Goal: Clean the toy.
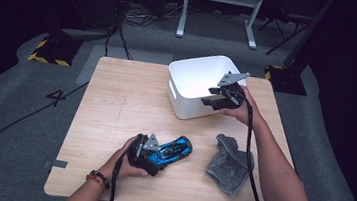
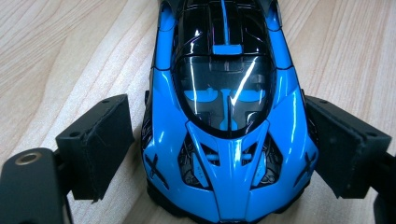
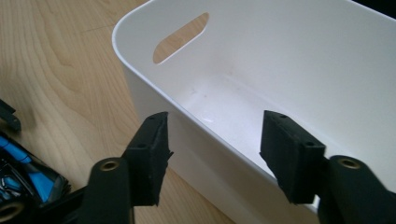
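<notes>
A glossy blue and black toy car (image 1: 177, 149) (image 2: 224, 93) lies on the wooden table (image 1: 126, 100) near its front edge. My left gripper (image 1: 160, 152) (image 2: 219, 154) is shut on one end of it, one pad on each flank. A white plastic bin (image 1: 191, 77) (image 3: 280, 56) with a slot handle stands at the back right, with nothing inside. My right gripper (image 1: 218, 98) (image 3: 215, 154) straddles the bin's near wall, one jaw outside and one inside. Its pads stand off the wall, so it is open. A bit of the car (image 3: 28, 182) appears low in the right gripper view.
A crumpled grey cloth (image 1: 230, 166) lies on the table at the front right, beside my right forearm. Cables trail from both grippers toward the table's front edge. Beyond the table are grey floor, cables and stand legs.
</notes>
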